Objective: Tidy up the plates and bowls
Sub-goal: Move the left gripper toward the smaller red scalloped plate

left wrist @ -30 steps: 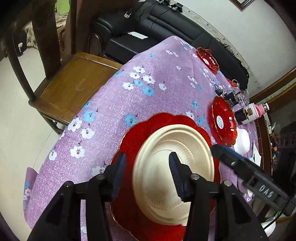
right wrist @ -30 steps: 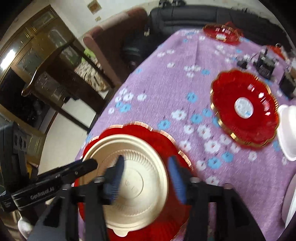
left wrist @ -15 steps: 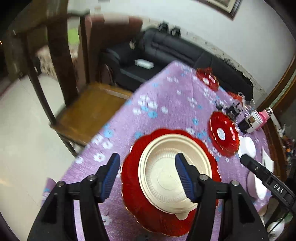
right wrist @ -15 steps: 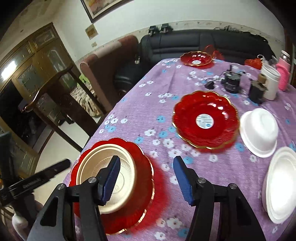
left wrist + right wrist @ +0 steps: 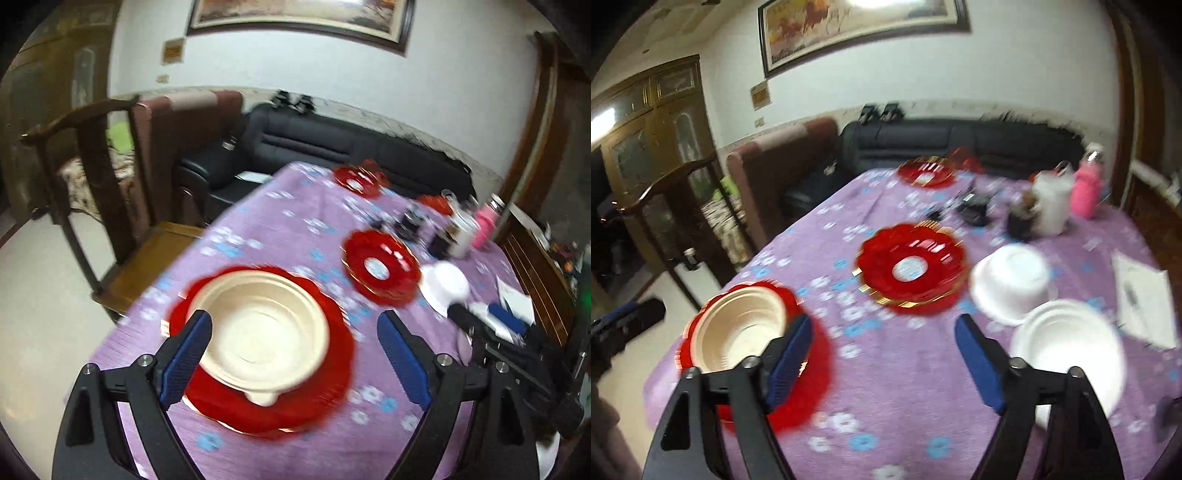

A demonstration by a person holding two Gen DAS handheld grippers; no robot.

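Note:
A cream bowl [image 5: 262, 328] sits inside a big red scalloped plate [image 5: 266, 406] at the near left corner of the purple flowered table. My left gripper [image 5: 295, 354] hovers above and short of it, its jaws opening, touching nothing. My right gripper [image 5: 882, 354] hangs over bare cloth to the right of the same bowl [image 5: 742, 328], its jaws opening too, with nothing between them. Ahead lie a stack of red plates [image 5: 912, 266], an upturned white bowl [image 5: 1012, 284], a white plate [image 5: 1071, 350] and a far red plate [image 5: 927, 171].
A wooden chair [image 5: 110, 206] stands at the table's left edge, a black sofa [image 5: 332, 147] behind the far end. A pink bottle [image 5: 1087, 192], a white cup [image 5: 1052, 206] and small black devices [image 5: 975, 203] crowd the far right. A paper sheet [image 5: 1145, 295] lies at the right.
Both grippers have drawn back and up from the cream bowl and tilted up toward the room. Their jaws have spread wider. The bowl stays in the red plate.

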